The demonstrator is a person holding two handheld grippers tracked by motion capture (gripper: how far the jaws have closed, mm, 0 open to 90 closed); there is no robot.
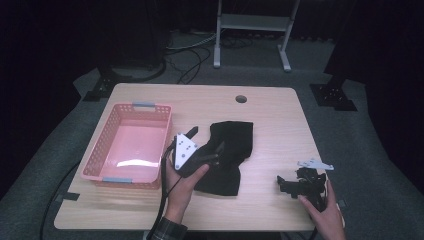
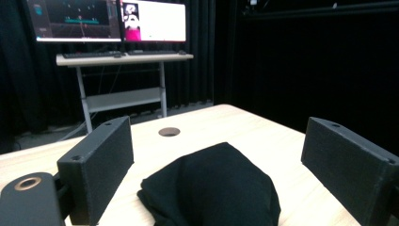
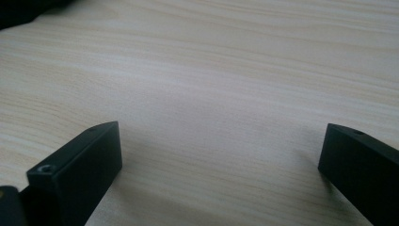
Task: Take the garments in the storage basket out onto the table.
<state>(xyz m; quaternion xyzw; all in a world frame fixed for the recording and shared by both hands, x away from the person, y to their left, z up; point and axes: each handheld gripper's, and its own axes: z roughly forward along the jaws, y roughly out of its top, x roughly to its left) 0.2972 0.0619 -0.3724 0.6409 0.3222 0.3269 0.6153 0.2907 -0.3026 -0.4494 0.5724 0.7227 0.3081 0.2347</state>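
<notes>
The black cloth (image 1: 227, 155) lay bunched near the middle of the bench (image 1: 270, 107), just right of the pink basket (image 1: 100, 150). My left gripper (image 1: 207, 150) hovered at its left edge, jaws spread wide, gripping nothing. My right gripper (image 1: 287, 184) rested well apart near the bench's right edge, jaws wide and empty. I saw no readable writing.

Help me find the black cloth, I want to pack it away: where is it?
In the high view the black cloth lies mid-table, just right of the pink basket, with the left hand-held gripper over its left edge.
</notes>
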